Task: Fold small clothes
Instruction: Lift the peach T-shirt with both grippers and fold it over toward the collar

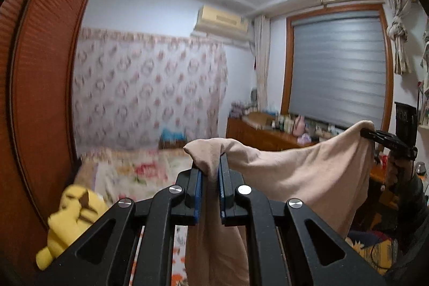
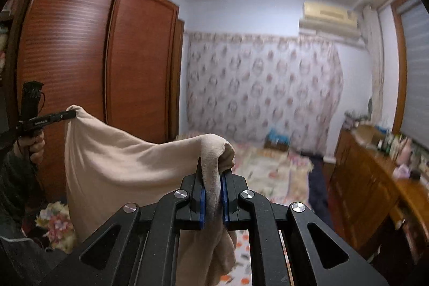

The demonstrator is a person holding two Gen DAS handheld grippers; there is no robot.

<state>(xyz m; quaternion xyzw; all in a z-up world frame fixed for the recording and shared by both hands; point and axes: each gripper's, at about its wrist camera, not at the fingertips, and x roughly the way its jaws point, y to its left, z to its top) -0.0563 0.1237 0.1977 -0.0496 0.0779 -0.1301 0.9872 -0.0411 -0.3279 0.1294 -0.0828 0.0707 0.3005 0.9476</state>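
A beige garment (image 1: 308, 168) hangs stretched in the air between both grippers, high above the bed. My left gripper (image 1: 210, 165) is shut on one top corner, the cloth bunched between its blue pads. In the left wrist view my right gripper (image 1: 368, 132) pinches the other corner at the far right. The right wrist view shows the same beige garment (image 2: 120, 168) from the other side: my right gripper (image 2: 213, 173) is shut on its corner, and my left gripper (image 2: 72, 113) holds the far corner at the left. The garment's lower part droops out of sight below both grippers.
Below lies a bed with a floral cover (image 1: 139, 168), a yellow plush toy (image 1: 72, 221) at its left. A brown wardrobe (image 2: 107, 58) stands to the left and a wooden dresser (image 2: 375, 178) with bottles under the window (image 1: 340, 71) to the right. A person's hand (image 2: 34, 146) grips the left handle.
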